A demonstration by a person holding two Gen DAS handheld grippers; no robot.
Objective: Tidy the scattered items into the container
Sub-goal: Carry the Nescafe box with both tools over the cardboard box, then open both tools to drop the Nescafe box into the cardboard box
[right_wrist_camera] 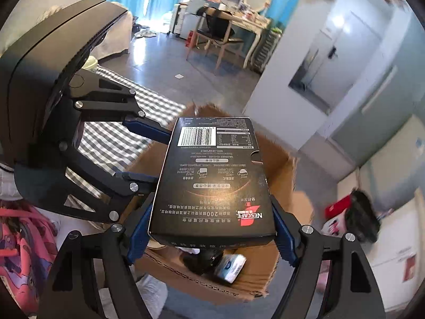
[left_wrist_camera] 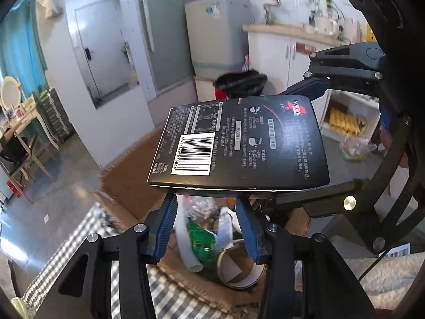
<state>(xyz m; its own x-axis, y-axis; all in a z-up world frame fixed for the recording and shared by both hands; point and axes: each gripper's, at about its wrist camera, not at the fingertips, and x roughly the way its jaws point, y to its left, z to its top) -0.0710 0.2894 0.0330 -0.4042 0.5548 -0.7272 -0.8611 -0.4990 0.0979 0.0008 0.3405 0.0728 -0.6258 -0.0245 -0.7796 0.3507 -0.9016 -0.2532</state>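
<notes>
black nescafe box [right_wrist_camera: 212, 180] w/ barcode, clamped by right gripper [right_wrist_camera: 209, 236]; left gripper [left_wrist_camera: 207, 228] apart.

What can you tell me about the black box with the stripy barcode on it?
The black Nescafe box is a flat carton, cardboard by the look of it, with a white barcode, small white print and a red logo. It lies level above the open cardboard box, closed. The right hand-held gripper clamps its two long sides with blue pads. The left hand-held gripper sits at the edge nearest it, but whether it grips is unclear.
</notes>
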